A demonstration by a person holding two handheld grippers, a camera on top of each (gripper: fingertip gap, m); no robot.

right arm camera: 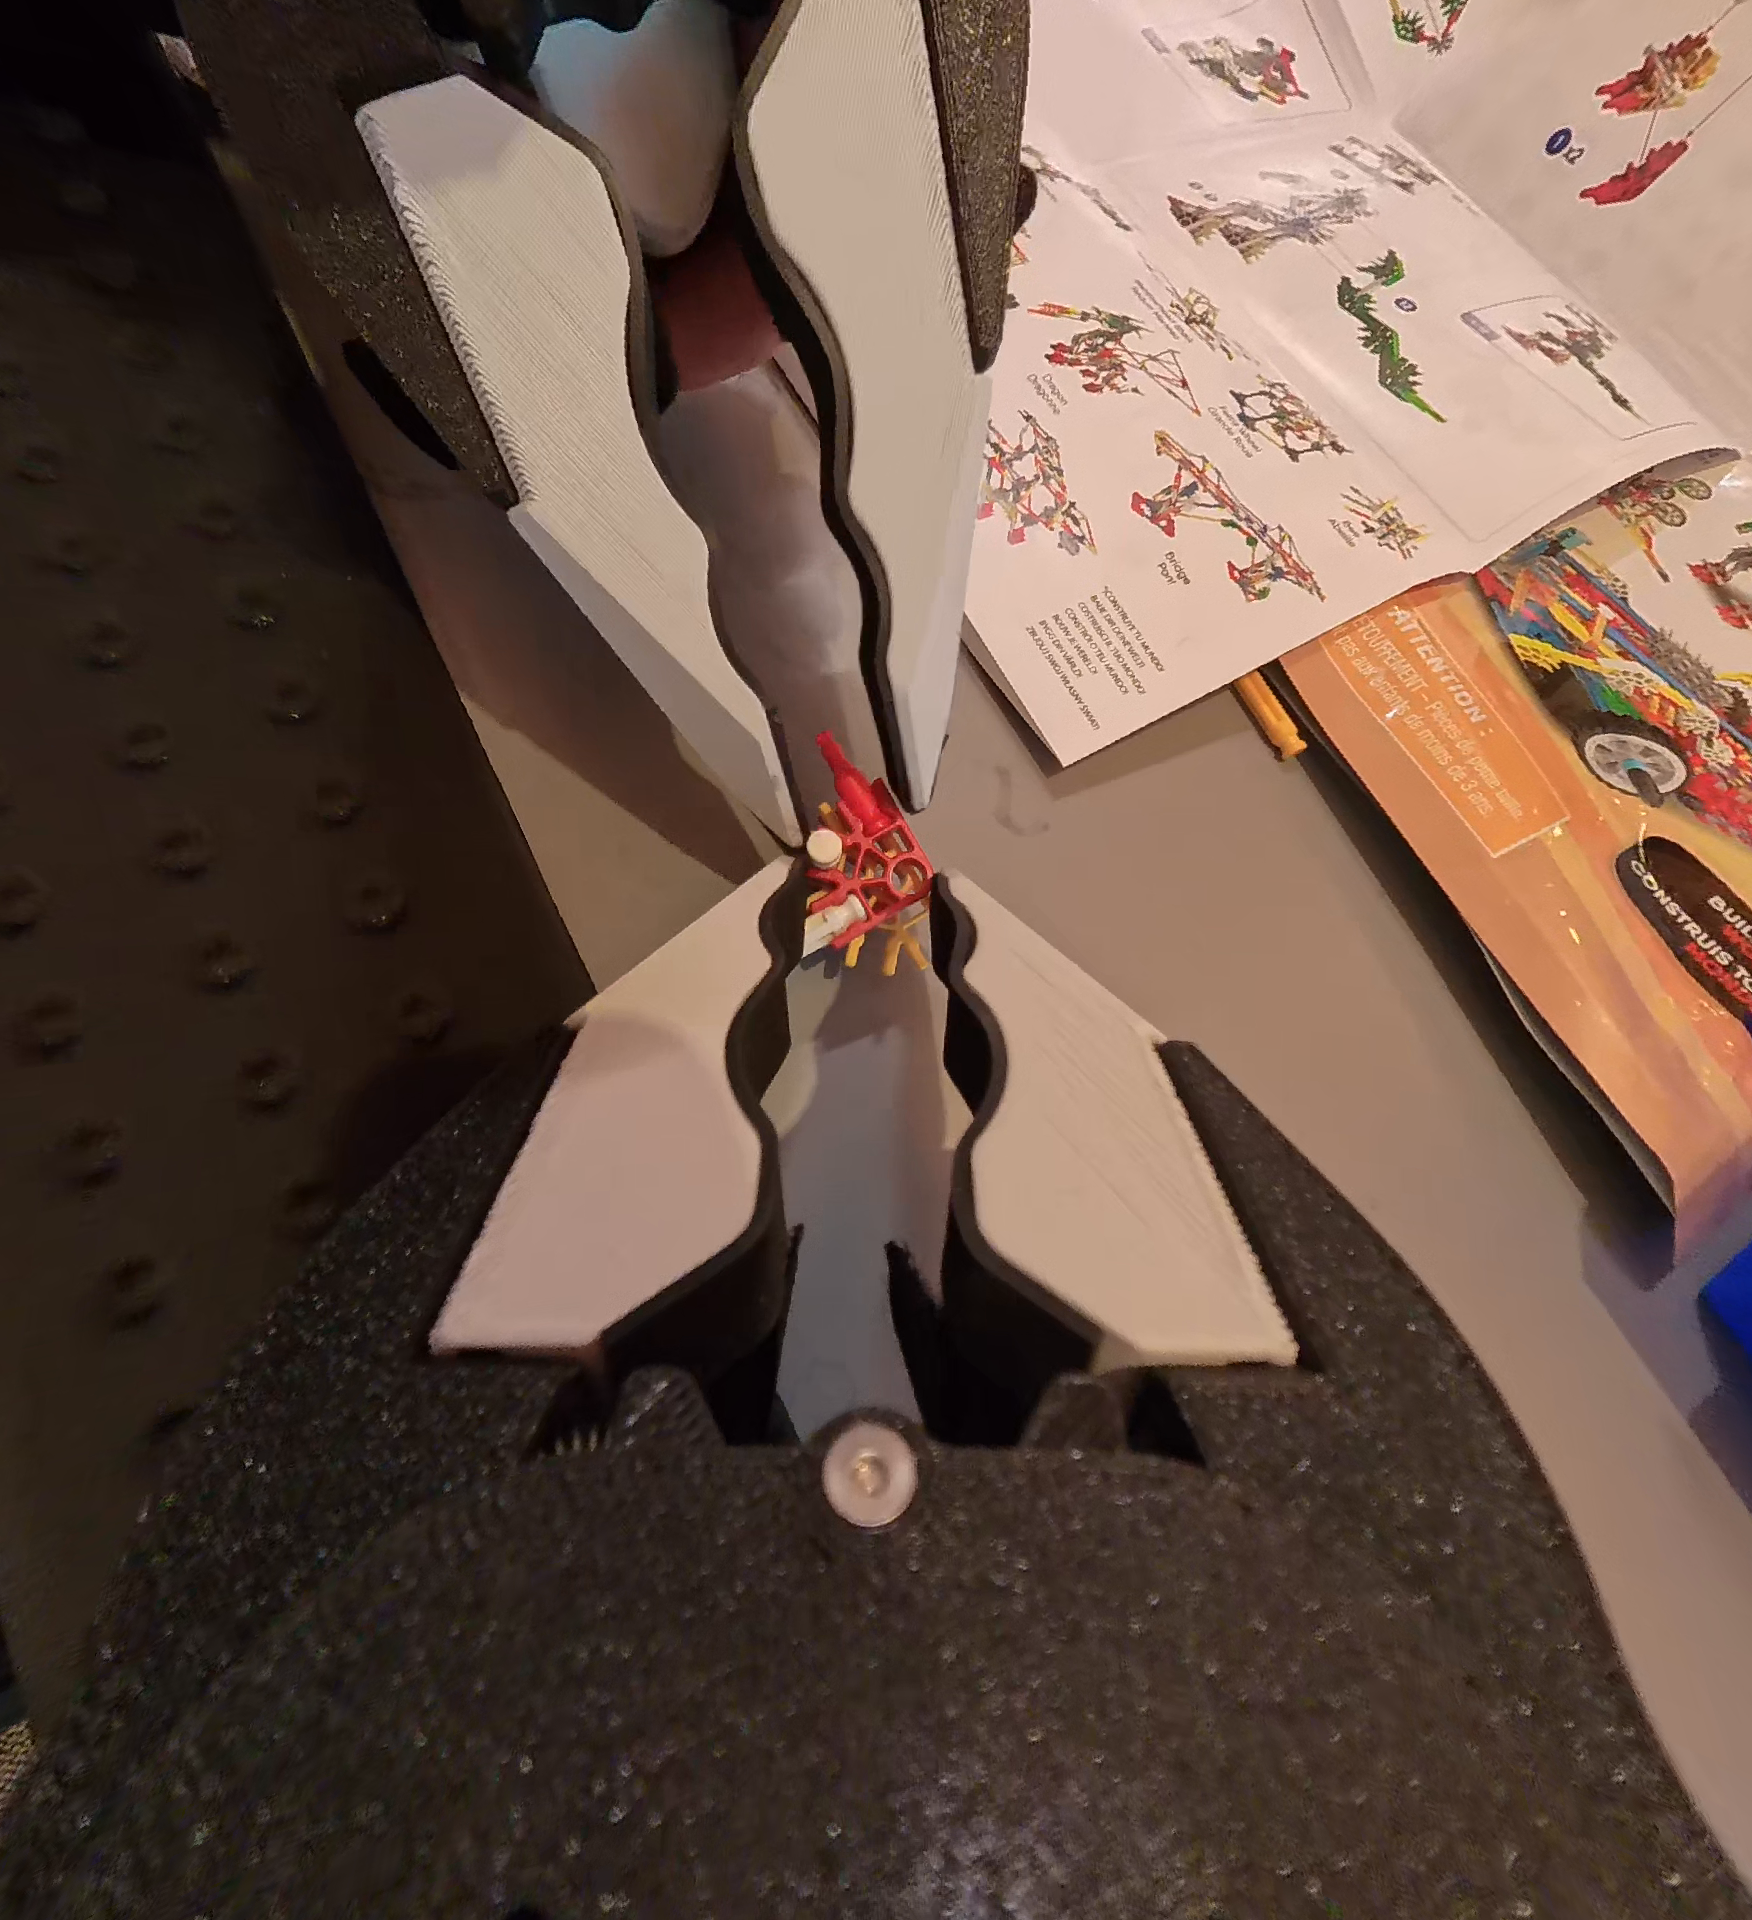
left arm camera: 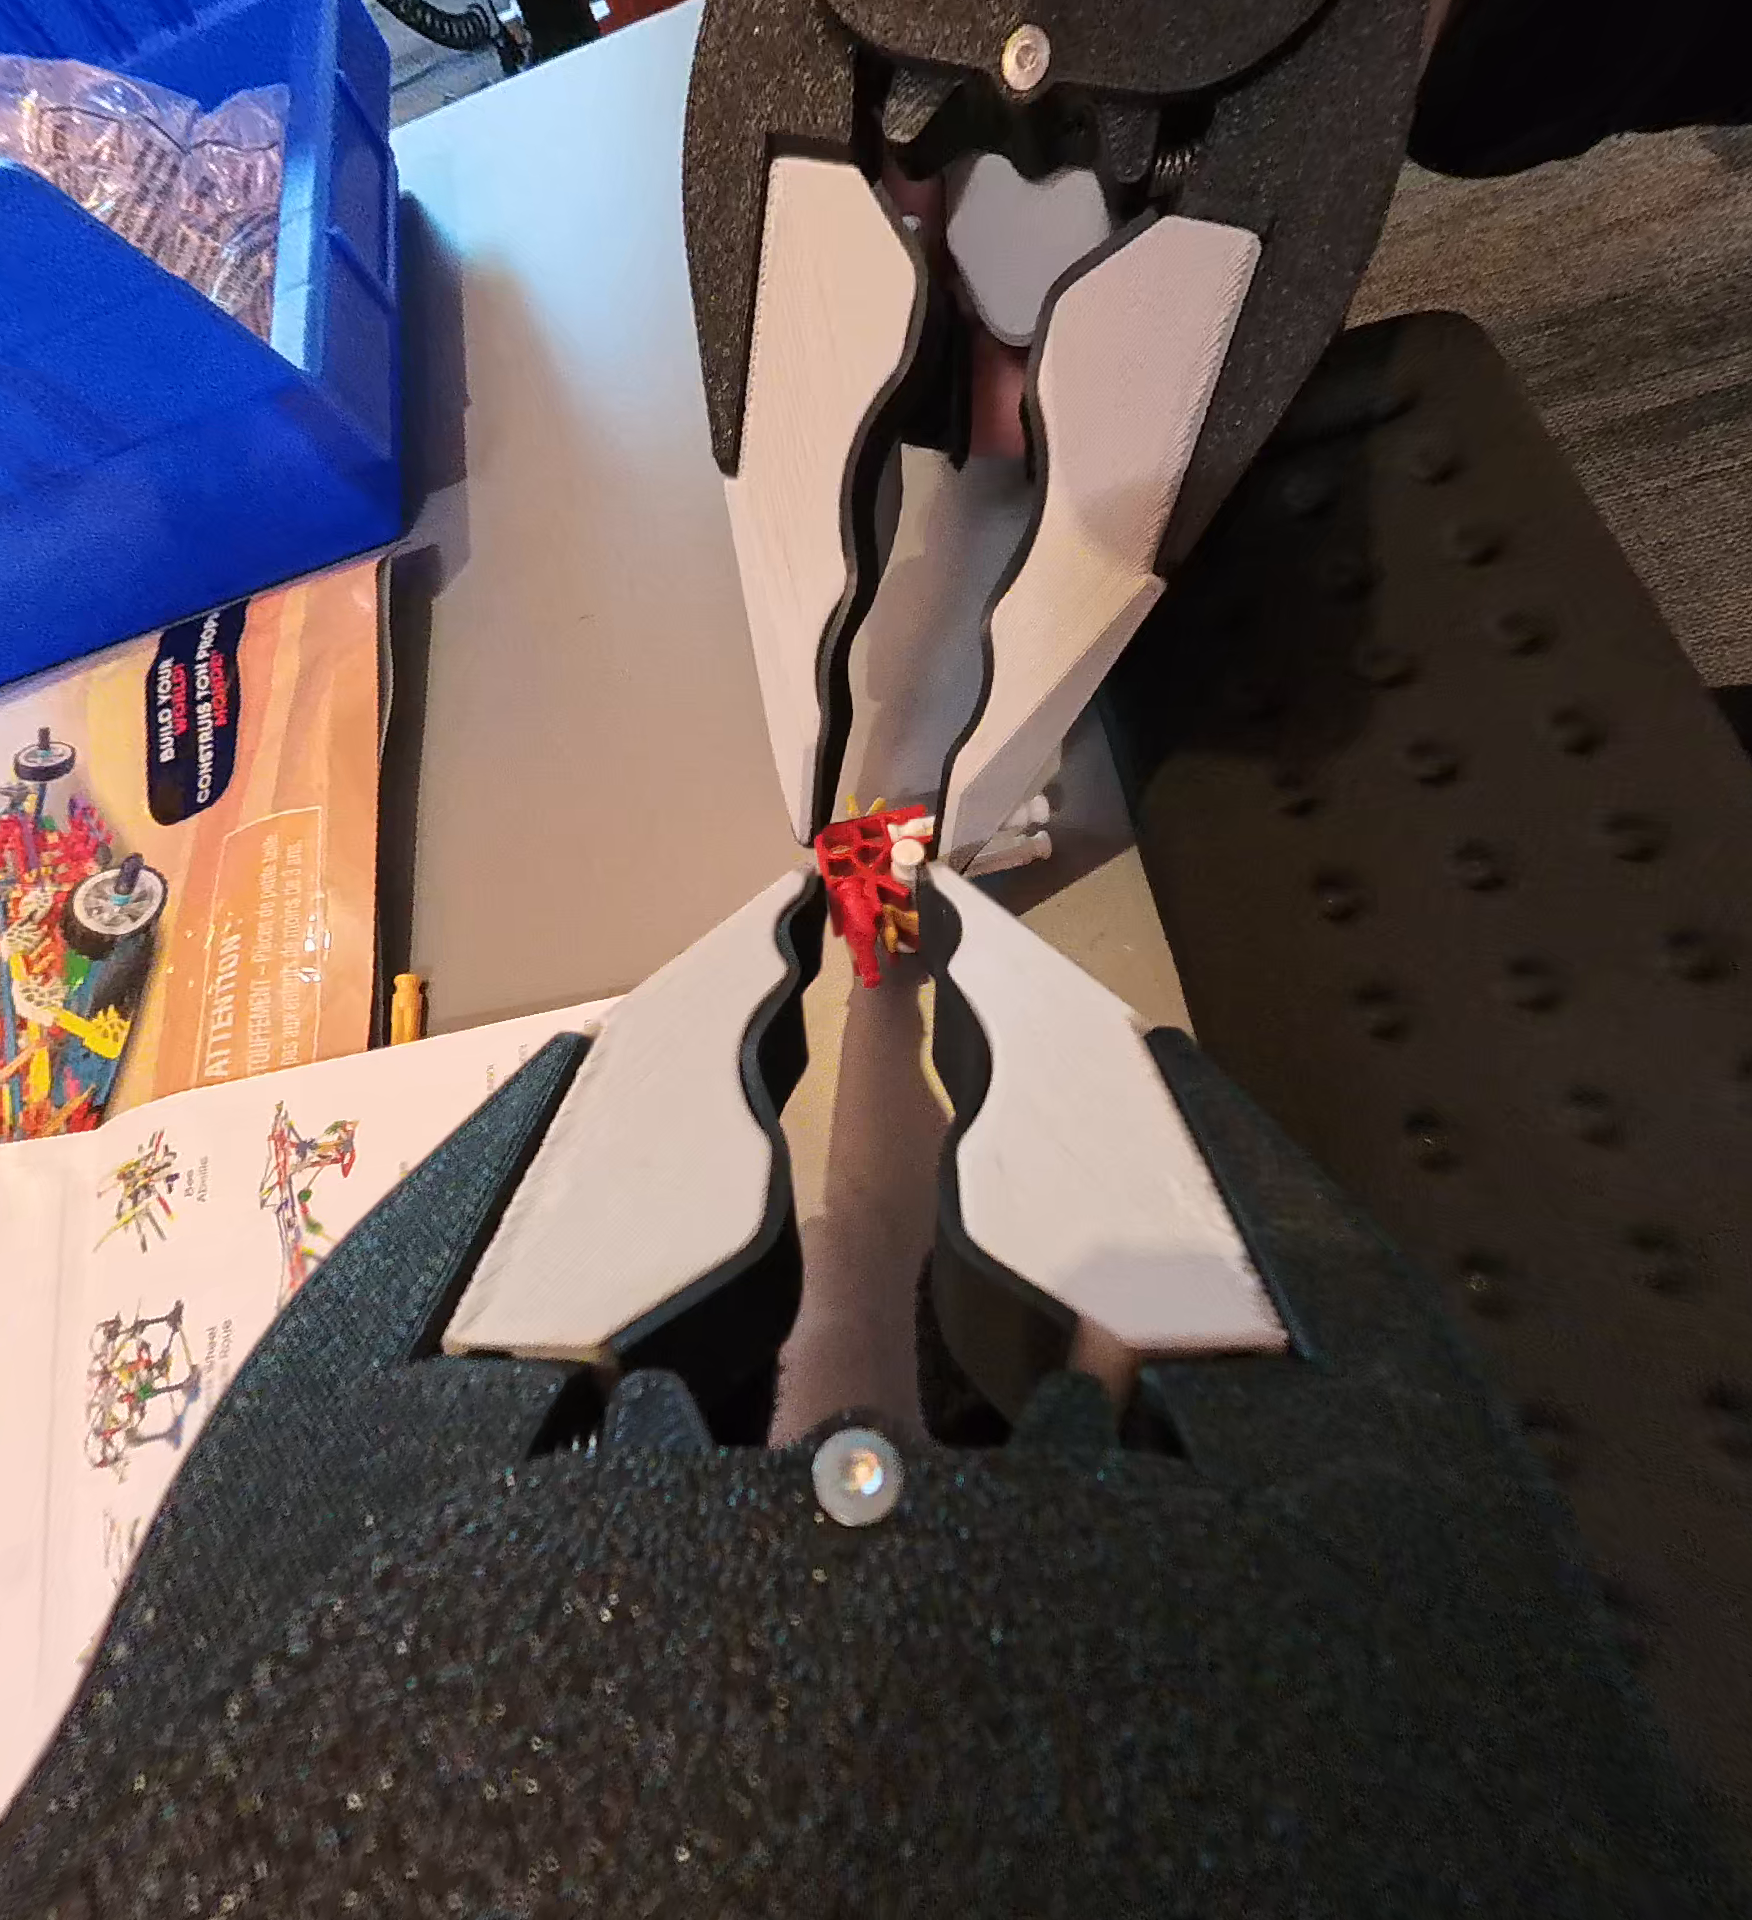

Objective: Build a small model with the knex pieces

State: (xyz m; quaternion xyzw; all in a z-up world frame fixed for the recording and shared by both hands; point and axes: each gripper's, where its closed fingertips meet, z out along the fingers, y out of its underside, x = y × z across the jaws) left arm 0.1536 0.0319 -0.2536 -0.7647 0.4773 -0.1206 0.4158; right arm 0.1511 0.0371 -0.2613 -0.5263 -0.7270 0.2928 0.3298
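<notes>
Grey table (left arm camera: 581, 540): we log blue bin (left arm camera: 124, 416), toy box (left arm camera: 176, 862), instruction sheet (right arm camera: 1267, 416), loose yellow rod (left arm camera: 406, 1006). Left gripper (left arm camera: 870, 894) and right gripper (right arm camera: 867, 883) meet tip to tip, both clamped on small red-yellow-white construction-toy assembly (left arm camera: 877, 883), held above table edge.

The small red, white and yellow toy assembly (left arm camera: 877, 883) sits between two sets of fingers (left arm camera: 997, 997), which hide its sides, so whether the pads actually press on it cannot be told. Its single parts are too small to count. The blue bin (left arm camera: 124, 343) runs off the left edge, and its clear bag (left arm camera: 103, 156) holds what may be more pieces. The instruction sheet (right arm camera: 1267, 364) and printed packet (right arm camera: 1599, 831) are both cut off by the edges.
</notes>
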